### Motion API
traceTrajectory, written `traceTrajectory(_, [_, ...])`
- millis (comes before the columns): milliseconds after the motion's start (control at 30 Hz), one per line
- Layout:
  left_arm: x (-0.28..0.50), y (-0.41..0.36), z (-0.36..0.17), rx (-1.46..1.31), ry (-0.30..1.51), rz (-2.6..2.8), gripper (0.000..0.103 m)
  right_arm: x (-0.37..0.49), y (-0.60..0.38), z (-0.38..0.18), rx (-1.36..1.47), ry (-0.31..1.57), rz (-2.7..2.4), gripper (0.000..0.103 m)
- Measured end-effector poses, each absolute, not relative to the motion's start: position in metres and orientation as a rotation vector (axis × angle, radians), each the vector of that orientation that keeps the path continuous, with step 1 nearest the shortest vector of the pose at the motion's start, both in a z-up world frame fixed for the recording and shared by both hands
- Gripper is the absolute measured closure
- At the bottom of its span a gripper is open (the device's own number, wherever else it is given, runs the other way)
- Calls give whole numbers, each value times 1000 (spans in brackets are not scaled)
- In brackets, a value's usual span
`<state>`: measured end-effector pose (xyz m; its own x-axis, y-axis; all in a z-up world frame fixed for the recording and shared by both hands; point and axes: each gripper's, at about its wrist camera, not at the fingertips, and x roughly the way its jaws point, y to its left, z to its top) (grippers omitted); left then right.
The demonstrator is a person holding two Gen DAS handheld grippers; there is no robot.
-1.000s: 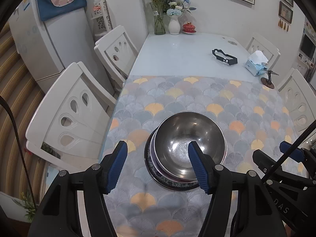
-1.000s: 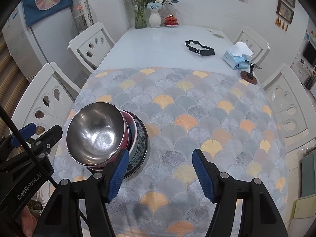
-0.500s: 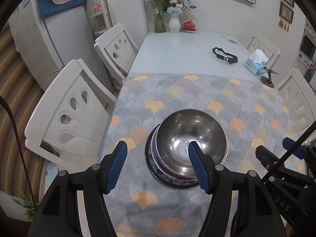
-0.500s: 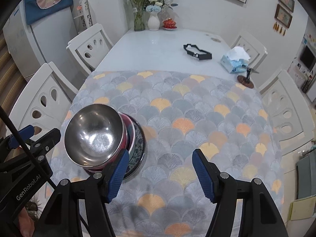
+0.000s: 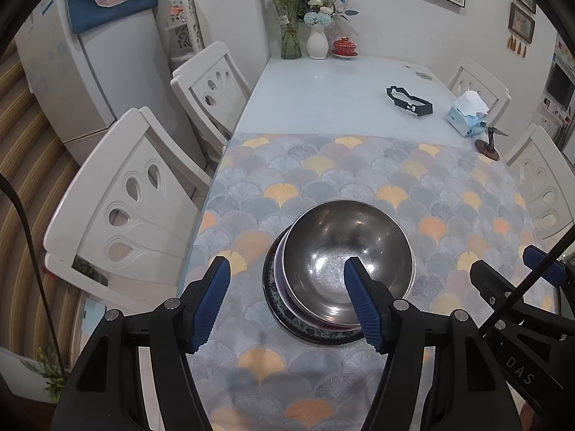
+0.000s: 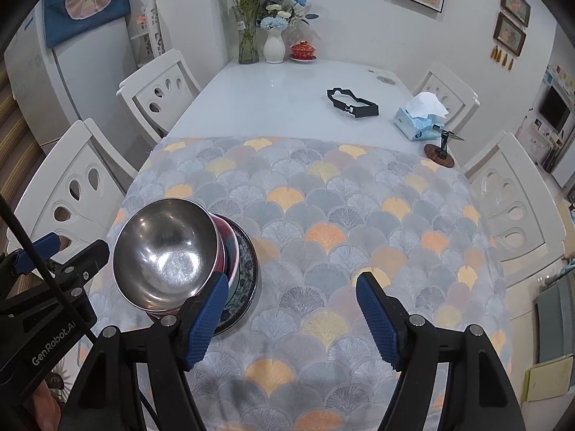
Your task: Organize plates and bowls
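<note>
Stacked crockery sits at the near left of the fan-patterned grey and orange tablecloth [image 6: 359,215]: a shiny round steel bowl [image 5: 346,256] nests in a pink-rimmed bowl [image 6: 230,248], which rests on a dark blue-patterned plate [image 6: 248,269]. We judge the steel bowl light, stiff and slippery on its polished wall, so its thin rim is the place to pinch. The bowl and plate under it look ceramic, heavier and breakable, and we would lift them from the plate's edge.

Our left gripper [image 5: 284,300] stands moderately wide and empty, its right pad in front of the steel bowl's near rim, touching nothing we can see. Our right gripper [image 6: 291,318] holds nothing either; its jaws are opening over bare cloth just right of the stack.

From the left wrist we look down into the steel bowl, which hides most of what lies under it. The right wrist shows the stack from the side, with the pink rim and the plate's pattern plain.
</note>
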<state>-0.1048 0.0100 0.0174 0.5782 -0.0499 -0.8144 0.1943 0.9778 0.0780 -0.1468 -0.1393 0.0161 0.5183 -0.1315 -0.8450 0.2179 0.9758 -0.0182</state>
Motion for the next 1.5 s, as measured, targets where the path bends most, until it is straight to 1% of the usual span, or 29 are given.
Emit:
traceTrajectory(867, [-103,11,15,164,955,-134,39,-142,-142,14,86,1004,-218,31])
traceTrajectory(1200, [-104,7,18,168,954,-128,39,-147,-143,23,40,955,-265,31])
traceTrajectory(1500, [-104,1,20,167,948,-141,39,-150,-148,26,36,957,-277,31])
